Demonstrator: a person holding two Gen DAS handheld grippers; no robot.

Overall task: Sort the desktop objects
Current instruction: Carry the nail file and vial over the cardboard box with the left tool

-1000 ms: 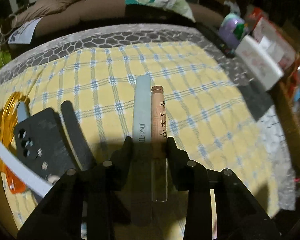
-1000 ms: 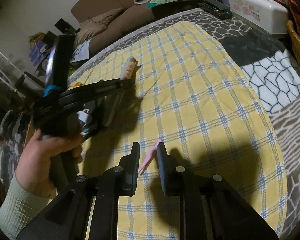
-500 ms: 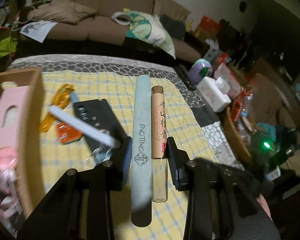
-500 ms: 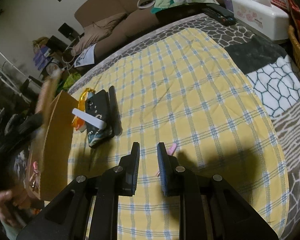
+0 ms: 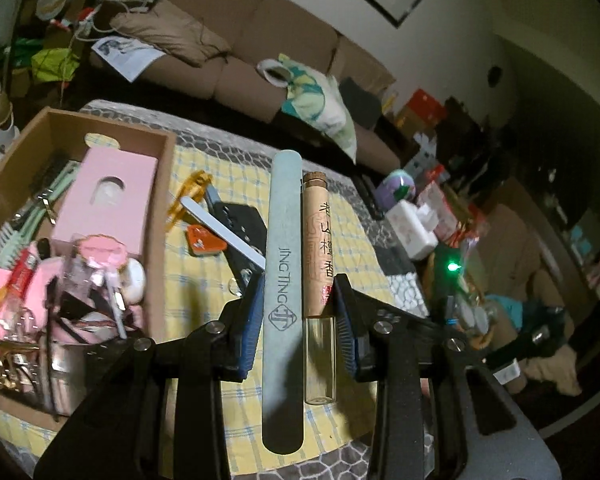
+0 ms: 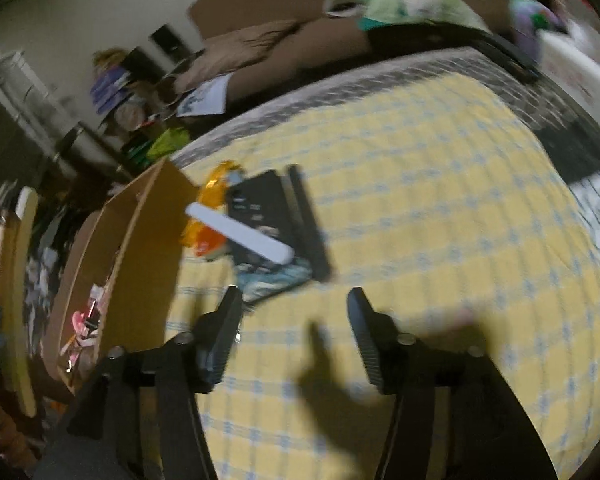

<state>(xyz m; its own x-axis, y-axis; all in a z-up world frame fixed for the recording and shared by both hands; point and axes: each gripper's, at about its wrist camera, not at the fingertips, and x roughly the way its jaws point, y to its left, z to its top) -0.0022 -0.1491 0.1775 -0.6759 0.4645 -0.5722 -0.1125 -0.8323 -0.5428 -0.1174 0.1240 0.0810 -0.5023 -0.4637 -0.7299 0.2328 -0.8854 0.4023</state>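
My left gripper is shut on a grey-green nail file and a corked glass incense tube, held side by side above the table. A cardboard box full of small items lies to its left. My right gripper is open and empty above the yellow checked cloth. Ahead of it lie a white file, a black phone case, a black strip and an orange clip. The box also shows at the right wrist view's left.
A white tissue box and a purple container stand at the table's right end. A brown sofa with a pillow runs behind the table. A small orange block lies next to the phone case.
My left gripper has lifted and swung left with the file and tube, so the box came into view. My right gripper has opened wide and turned left, away from the pink item.
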